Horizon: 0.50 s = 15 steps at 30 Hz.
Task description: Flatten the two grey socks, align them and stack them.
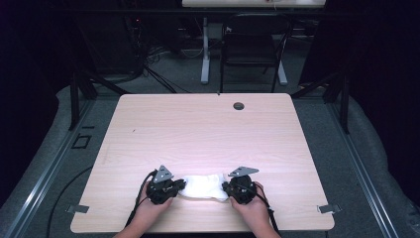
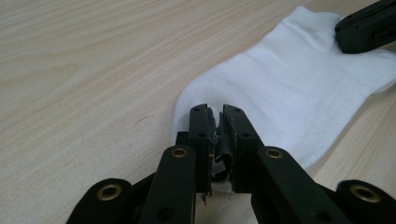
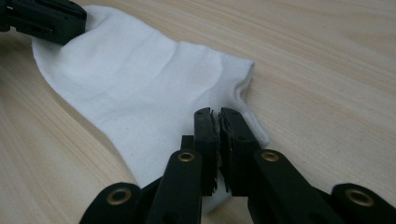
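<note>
Sock (image 1: 204,187), white, lies flat near the table's (image 1: 198,129) near edge, about midway along it. Left gripper (image 1: 174,187) has its jaws pinched on the sock's one end; right gripper (image 1: 229,188) is closed at the other end, seemingly nipping the cuff edge.

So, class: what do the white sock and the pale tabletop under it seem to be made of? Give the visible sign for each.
White sock: looks like soft knitted fabric, probably cotton blend, matt; fine ribbed weave, gentle creases and a rolled hem show.
Pale tabletop: looks like wood-grain laminate or veneer, smooth with a low sheen; long, even grain streaks run across it, though solid wood cannot be ruled out.
</note>
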{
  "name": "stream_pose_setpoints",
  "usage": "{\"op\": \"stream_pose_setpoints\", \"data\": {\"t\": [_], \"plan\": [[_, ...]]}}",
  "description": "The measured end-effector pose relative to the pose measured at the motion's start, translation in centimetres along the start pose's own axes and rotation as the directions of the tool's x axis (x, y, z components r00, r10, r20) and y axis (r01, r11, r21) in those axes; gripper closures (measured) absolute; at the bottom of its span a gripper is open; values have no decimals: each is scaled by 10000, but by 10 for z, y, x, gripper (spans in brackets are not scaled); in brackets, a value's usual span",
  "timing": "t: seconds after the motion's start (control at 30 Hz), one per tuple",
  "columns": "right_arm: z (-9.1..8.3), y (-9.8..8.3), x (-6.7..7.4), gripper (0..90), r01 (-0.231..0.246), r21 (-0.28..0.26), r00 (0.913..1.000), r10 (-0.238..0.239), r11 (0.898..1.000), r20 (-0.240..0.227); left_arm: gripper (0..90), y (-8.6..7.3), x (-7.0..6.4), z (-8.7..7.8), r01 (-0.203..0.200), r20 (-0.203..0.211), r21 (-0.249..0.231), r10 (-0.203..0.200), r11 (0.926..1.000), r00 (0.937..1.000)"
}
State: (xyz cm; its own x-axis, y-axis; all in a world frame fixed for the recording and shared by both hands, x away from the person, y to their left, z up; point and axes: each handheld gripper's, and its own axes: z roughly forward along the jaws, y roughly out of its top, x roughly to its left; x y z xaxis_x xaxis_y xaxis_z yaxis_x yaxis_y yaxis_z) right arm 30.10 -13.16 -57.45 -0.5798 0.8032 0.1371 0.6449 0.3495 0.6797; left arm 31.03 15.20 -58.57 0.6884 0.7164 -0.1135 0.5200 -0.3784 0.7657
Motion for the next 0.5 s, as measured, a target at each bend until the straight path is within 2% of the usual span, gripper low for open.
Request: {"op": "stream_pose_setpoints", "data": {"t": [0.3, 0.43, 0.47, 0.5], "plan": [[7, 10, -7, 858, 128, 100, 9999, -128, 9999, 21, 828, 6, 6, 5, -77, -242, 24, 78, 10000, 9997], [12, 16, -10, 857, 143, 41, 9999, -143, 9999, 92, 830, 10, 12, 9, -12, -366, 17, 13, 10000, 9993], [15, 18, -12, 858, 84, 24, 9999, -84, 10000, 90, 831, 11, 16, 11, 144, -363, -123, -149, 9998, 9992], [15, 18, -12, 858, 84, 24, 9999, -84, 10000, 90, 833, 11, 16, 11, 144, -363, -123, -149, 9998, 9992]]}}
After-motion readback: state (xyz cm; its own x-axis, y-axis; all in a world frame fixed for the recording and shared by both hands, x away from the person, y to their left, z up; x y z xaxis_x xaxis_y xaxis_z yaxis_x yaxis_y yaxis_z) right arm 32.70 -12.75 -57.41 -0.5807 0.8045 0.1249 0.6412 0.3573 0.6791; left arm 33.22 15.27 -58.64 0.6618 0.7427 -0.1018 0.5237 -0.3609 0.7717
